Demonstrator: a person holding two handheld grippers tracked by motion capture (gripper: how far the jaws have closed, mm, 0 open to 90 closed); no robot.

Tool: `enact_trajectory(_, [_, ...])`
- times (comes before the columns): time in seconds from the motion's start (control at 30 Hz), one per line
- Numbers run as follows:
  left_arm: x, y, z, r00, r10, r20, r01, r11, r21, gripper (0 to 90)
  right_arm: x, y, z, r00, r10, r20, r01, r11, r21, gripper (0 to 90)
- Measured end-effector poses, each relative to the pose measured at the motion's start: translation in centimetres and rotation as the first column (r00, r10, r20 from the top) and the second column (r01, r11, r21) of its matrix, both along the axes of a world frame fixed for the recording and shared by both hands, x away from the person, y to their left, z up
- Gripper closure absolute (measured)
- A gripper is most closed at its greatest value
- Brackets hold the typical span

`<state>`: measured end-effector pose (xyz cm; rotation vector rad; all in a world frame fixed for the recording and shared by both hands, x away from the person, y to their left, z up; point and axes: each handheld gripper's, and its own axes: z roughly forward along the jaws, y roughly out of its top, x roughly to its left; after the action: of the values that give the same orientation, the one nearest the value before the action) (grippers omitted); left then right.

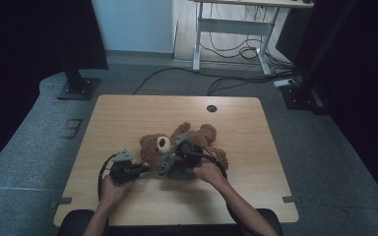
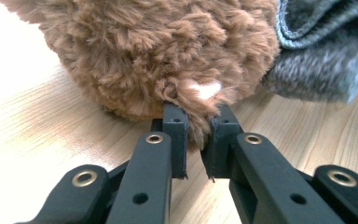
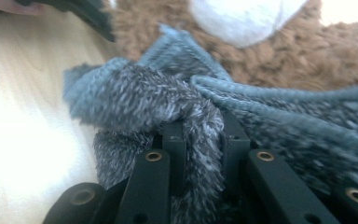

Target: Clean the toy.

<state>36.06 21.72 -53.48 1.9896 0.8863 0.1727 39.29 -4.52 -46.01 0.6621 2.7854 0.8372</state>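
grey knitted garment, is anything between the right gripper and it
Nothing visible does. The right gripper already pinches a fold of the grey knitted garment, which lies against the brown plush teddy bear. The left gripper pinches the bear's fur.

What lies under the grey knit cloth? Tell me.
The brown teddy bear lies partly under the grey knit cloth; its head and limbs show. The covered part of its body cannot be seen.

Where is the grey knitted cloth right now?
In the high view the grey knitted cloth lies near the table's middle against the brown plush teddy bear, pinched by the right gripper.
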Motion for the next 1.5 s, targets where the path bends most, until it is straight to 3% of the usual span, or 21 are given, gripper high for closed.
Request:
enact_trajectory(0.27, [-0.1, 0.0, 0.2, 0.9999, -0.006, 0.01, 0.006, 0.9999, -0.014, 80.2, -2.3, 4.2, 0.9, 0.9904, 0.133, -0.037, -0.131, 0.9902, 0.047, 76.2])
enact_trajectory(0.43, [-0.2, 0.0, 0.2, 0.9999, -0.011, 0.014, 0.011, 0.9998, -0.019, 80.2, -2.3, 7.0, -1.3, 0.9859, 0.159, -0.052, -0.159, 0.9872, 0.001, 76.2])
enact_trajectory(0.57, [-0.2, 0.0, 0.2, 0.9998, -0.014, 0.013, 0.014, 0.9997, -0.02, 80.3, -1.7, 7.8, -3.4, 0.9919, 0.122, -0.037, -0.124, 0.9909, -0.054, 76.2])
enact_trajectory(0.77, [-0.2, -0.1, 0.2, 0.9995, -0.025, 0.02, 0.025, 0.9997, -0.007, 80.5, -0.9, 7.0, -4.9, 0.9975, 0.051, -0.05, -0.053, 0.9978, -0.041, 76.8])
enact_trajectory(1.17, [-0.3, -0.3, 0.2, 0.9987, -0.038, 0.033, 0.037, 0.999, 0.024, 80.6, -0.3, 3.0, -4.1, 0.9952, -0.05, -0.084, 0.052, 0.9983, 0.024, 76.9])
enact_trajectory(1.5, [-0.3, -0.4, 0.1, 0.9985, -0.042, 0.035, 0.041, 0.9986, 0.035, 80.5, -0.4, 0.6, -3.2, 0.993, -0.083, -0.084, 0.089, 0.9941, 0.062, 76.8])
